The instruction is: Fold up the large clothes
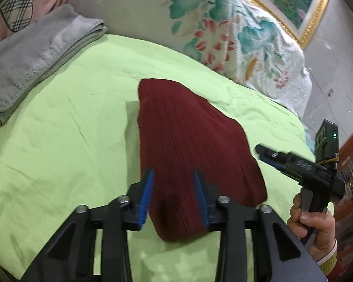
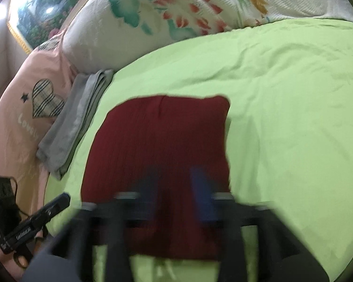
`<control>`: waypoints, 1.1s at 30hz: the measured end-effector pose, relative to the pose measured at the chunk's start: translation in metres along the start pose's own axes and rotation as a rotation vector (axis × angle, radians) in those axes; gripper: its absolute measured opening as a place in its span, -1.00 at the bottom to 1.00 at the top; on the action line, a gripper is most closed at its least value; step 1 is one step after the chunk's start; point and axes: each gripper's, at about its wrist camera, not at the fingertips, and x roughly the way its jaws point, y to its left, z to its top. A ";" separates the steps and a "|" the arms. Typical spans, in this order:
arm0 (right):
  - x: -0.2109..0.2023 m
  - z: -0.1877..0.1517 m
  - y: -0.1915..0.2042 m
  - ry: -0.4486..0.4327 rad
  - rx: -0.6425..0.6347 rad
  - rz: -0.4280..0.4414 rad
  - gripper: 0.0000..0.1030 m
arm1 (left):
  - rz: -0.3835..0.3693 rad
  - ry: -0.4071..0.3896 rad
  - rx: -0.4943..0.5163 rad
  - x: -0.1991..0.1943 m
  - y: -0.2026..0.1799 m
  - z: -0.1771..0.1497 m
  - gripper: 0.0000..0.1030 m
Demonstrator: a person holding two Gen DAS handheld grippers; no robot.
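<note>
A dark red ribbed knit garment (image 1: 188, 145) lies folded into a compact shape on the lime green bed sheet (image 1: 70, 129). My left gripper (image 1: 174, 176) is open above its near end, blue pads on either side, holding nothing. The garment also shows in the right wrist view (image 2: 157, 145) as a rough rectangle. My right gripper (image 2: 176, 178) is blurred by motion; its jaws stand apart over the garment's near edge. The right gripper also shows in the left wrist view (image 1: 261, 151), held by a hand at the right, beside the garment.
A folded grey towel (image 1: 33, 56) lies at the sheet's left edge, also in the right wrist view (image 2: 75, 117). A floral quilt (image 1: 223, 28) is bunched along the far side. A pink pillow with a plaid heart (image 2: 47, 101) lies behind the towel.
</note>
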 end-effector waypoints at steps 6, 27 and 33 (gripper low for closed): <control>0.036 0.033 -0.027 0.013 0.061 -0.022 0.52 | 0.053 0.031 -0.018 0.024 0.004 0.018 -0.14; 0.052 0.037 -0.048 0.021 0.124 -0.083 -0.47 | 0.144 0.096 0.054 0.068 -0.022 0.022 0.04; 0.013 0.030 -0.006 -0.096 0.009 -0.040 -0.47 | 0.161 0.093 0.061 0.069 -0.026 0.021 0.04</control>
